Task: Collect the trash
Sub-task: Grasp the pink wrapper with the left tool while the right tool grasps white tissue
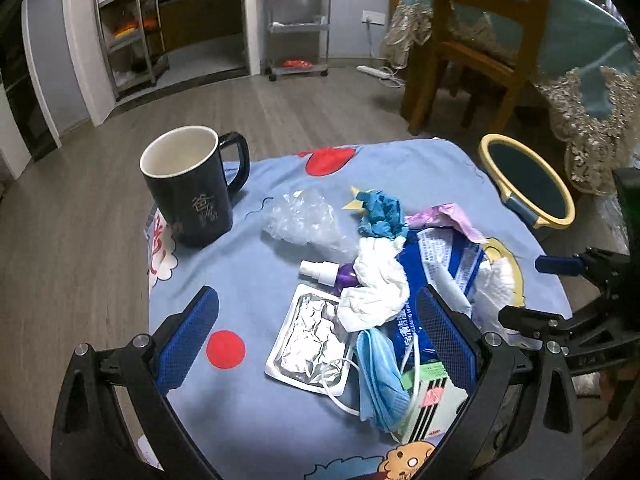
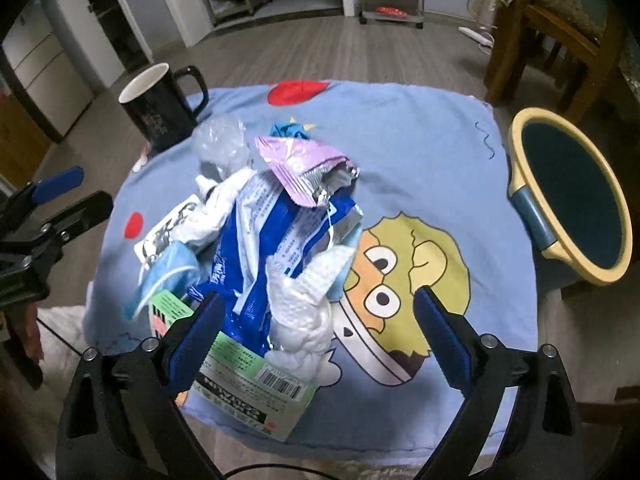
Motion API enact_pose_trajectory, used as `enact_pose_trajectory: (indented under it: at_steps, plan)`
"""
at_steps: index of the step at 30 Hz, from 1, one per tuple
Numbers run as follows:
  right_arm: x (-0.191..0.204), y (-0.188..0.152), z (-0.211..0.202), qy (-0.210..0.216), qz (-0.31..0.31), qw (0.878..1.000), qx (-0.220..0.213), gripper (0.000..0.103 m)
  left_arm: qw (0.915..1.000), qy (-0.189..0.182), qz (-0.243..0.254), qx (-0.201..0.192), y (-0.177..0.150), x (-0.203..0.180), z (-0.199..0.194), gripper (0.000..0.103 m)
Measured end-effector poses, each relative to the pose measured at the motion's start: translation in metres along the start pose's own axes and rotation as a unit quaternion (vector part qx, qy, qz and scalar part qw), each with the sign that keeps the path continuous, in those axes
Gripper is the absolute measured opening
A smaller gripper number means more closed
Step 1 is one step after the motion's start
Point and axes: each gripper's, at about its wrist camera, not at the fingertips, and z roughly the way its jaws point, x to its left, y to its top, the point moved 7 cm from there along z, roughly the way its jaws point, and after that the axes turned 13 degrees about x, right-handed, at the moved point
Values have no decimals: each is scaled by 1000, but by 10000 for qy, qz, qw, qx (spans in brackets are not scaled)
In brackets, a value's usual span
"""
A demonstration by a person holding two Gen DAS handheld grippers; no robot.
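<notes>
Both tongs gape empty; the white tissue wad (image 2: 300, 312) lies between the right tongs (image 2: 316, 340), left of the bin (image 2: 520, 196).

Black mug (image 1: 191, 185) on cartoon cloth (image 2: 420, 152); wooden chair (image 1: 480, 40) behind

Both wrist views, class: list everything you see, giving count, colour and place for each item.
Mug: one, black, white inside, cloth's far left corner.
Bin: one, yellow rim, dark inside, right of table.
Cloth: one, light blue, cartoon print, covers table.
Clear plastic: one, crumpled, beside mug.
Foil tray: one, silver, near left gripper.
Spray bottle: one, white and purple, lying.
Tissues: two wads, white, in pile.
Blue packet: one, pile centre.
Pink wrapper: one, atop pile.
Mask: one, light blue.
Green carton: one, near edge.
Chair: one, wooden, behind.
Left gripper: open.
Right gripper: open.
</notes>
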Motion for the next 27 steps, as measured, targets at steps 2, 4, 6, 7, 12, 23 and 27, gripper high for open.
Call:
enact_pose_trajectory:
  at_steps: [2,4,6,7,12,23,27]
  plan:
    - [-3,-1,4,67,71,9999,91,73,10000,-16,13,9,2,-3,3,97]
    - [-6,-2,8,103,122,9996,213,59,9999,-16,96,-37,5,-9,3,97]
    - [-9,-3,12,214,189,9991,315,35,9997,-2,237,-107,9,-17,2,97]
    - [-11,-3,12,294,231,9987,352,22,9995,7,296,-133,10,-20,1,97]
    - [-18,0,4,379,390,9983,215,5,9981,-7,573,-221,17,-40,0,97]
    - [-56,32,-62,450,782,9933,-716,5,9951,-302,841,-421,48,-80,-1,97]
    - [-73,45,-78,346,797,9920,-913,5,9955,-390,816,-298,61,-92,16,97]
